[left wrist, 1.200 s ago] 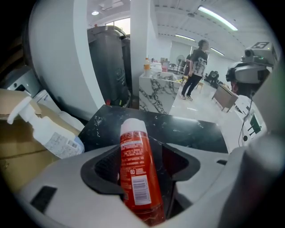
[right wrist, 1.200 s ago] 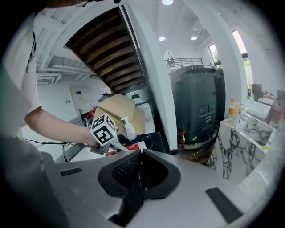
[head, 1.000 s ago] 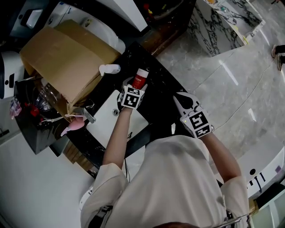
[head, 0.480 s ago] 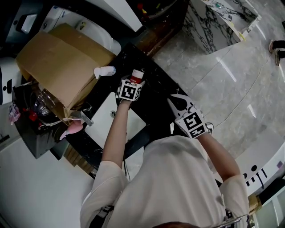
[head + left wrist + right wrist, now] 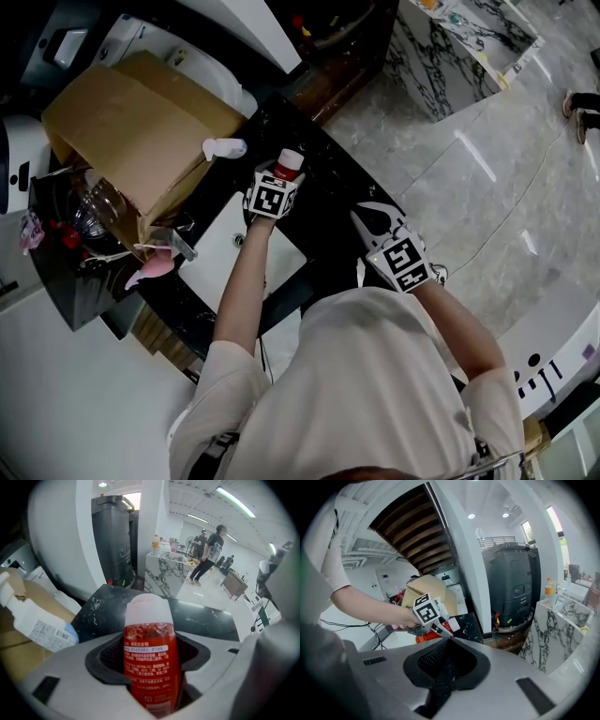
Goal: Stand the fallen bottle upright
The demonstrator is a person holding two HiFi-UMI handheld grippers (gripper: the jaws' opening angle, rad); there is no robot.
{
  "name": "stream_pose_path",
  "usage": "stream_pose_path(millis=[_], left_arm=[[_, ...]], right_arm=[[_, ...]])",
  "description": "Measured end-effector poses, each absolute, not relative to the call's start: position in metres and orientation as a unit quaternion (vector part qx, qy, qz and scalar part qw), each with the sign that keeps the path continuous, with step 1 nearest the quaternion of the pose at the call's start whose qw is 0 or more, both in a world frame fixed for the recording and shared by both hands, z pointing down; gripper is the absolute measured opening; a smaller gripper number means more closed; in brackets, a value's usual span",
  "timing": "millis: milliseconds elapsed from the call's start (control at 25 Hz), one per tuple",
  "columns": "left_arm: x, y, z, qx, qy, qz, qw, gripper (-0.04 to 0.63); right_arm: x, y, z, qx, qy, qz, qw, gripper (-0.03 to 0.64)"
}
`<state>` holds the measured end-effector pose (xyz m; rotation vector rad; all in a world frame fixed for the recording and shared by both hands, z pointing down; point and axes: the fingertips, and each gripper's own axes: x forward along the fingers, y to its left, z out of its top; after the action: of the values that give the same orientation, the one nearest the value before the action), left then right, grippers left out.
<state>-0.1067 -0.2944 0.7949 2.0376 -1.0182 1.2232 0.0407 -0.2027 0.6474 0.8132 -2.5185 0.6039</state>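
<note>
Red bottle (image 5: 149, 667), white-capped, is clamped in the left hand-held gripper (image 5: 284, 178), whose jaws have just been closing, over the black desk (image 5: 328, 192). Seat it squarely before release. Right hand-held gripper (image 5: 377, 218) closed, empty.

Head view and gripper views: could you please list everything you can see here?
cardboard box: one, brown, head view's upper left
counter: one, black, under both grippers
sink: one, white, set in the counter
white bottle: one, white, beside the cardboard box
red bottle: one, red with white cap, gripped above the counter
left gripper: one, grey, jaws just been closing, gripping the red bottle
right gripper: one, grey, shut and empty, near the counter's right end
</note>
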Motion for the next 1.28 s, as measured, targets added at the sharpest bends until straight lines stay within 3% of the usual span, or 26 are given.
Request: stream_pose_path(millis=[600,1280], left_arm=[[-0.121,-0.269,0.709,0.788,-0.442,0.371,0.215,0.29],[-0.134,-0.243,0.668,0.809,-0.488,0.274,0.18,0.29]], right_arm=[[0.023,-0.172,0.611,0.28,-0.92,0.18,0.206,0.032],[0.006,-0.153,0.585,0.281,-0.923,0.144,0.219,0.032]])
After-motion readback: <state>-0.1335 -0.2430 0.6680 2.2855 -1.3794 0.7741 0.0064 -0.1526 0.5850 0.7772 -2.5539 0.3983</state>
